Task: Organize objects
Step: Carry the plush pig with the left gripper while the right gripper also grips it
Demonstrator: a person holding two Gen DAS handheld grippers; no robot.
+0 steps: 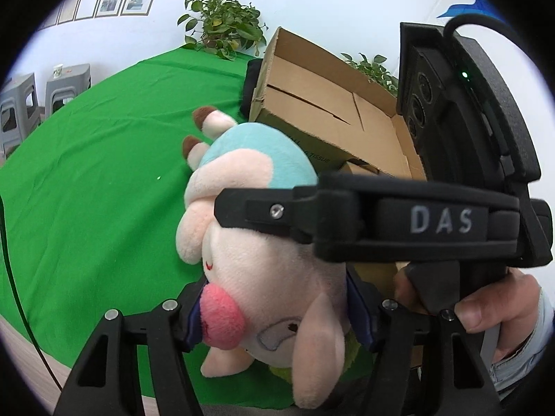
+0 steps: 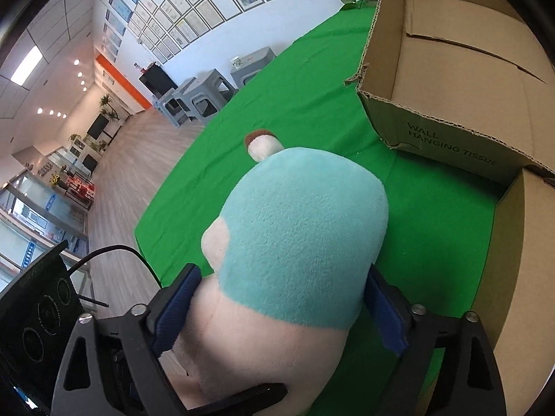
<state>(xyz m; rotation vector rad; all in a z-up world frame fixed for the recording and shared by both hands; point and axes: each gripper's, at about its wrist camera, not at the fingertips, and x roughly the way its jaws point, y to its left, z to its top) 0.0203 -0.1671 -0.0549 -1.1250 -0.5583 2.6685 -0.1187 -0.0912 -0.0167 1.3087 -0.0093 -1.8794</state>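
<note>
Plush pig: cream head, pink snout, teal back, brown hooves; clamped at head by left gripper, straddled at body by right gripper fingers; contact cannot be told.

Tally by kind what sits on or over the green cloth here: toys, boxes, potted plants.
Plush toy: 1
Cardboard box: 1
Potted plants: 2
Total: 4
Left gripper and right gripper both sit around the toy.

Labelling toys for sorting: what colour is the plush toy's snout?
Pink, on the plush toy, its snout showing best in the left wrist view.
</note>
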